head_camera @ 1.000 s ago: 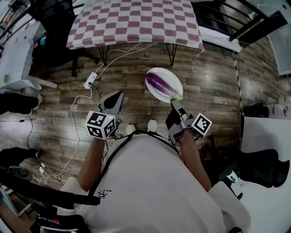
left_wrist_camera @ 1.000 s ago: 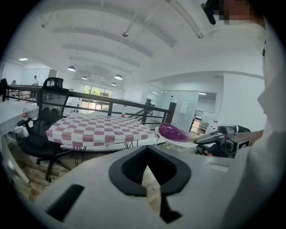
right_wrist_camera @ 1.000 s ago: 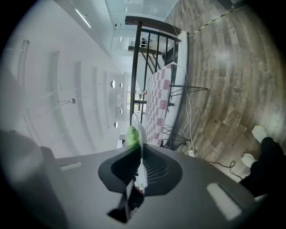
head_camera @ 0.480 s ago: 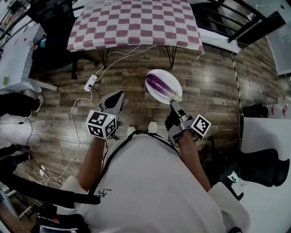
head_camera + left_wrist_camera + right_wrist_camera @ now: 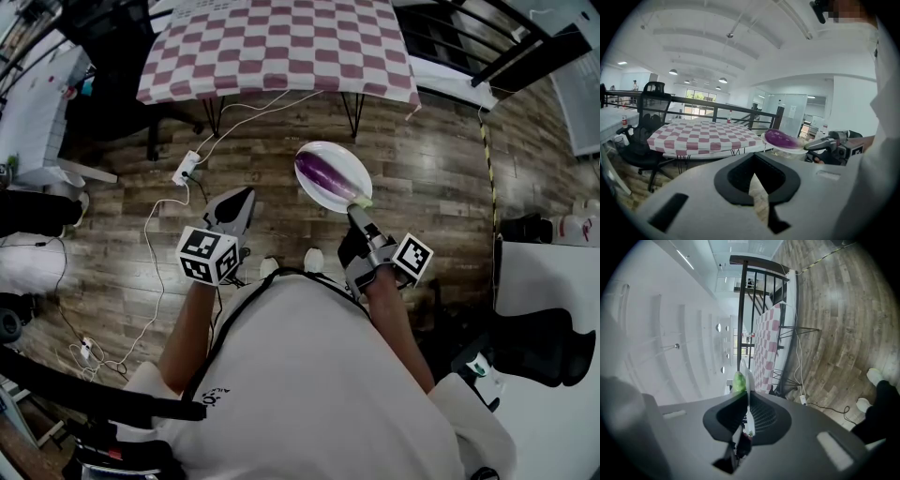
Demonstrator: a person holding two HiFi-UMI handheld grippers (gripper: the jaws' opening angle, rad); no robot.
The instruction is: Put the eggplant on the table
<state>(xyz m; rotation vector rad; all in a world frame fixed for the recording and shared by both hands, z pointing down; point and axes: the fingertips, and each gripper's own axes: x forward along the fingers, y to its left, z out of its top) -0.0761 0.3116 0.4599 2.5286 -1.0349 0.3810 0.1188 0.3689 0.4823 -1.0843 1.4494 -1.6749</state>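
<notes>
Right gripper (image 5: 355, 212) near level, tight on the plate (image 5: 357, 172) rim.

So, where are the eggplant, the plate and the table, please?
eggplant (image 5: 322, 175): head view, middle of its purple body.
plate (image 5: 356, 166): head view, bare white part right of eggplant.
table (image 5: 277, 42): head view, middle of its checkered top.

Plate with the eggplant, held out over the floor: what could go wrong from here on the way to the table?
1. The right tongs pinch the white plate only at its near rim, so it could tip or slip out.
2. The eggplant lies loose on the plate; a tilt may roll it onto the wooden floor.
3. The left tongs are shut, empty and away from the plate, so nothing backs it up.
</notes>
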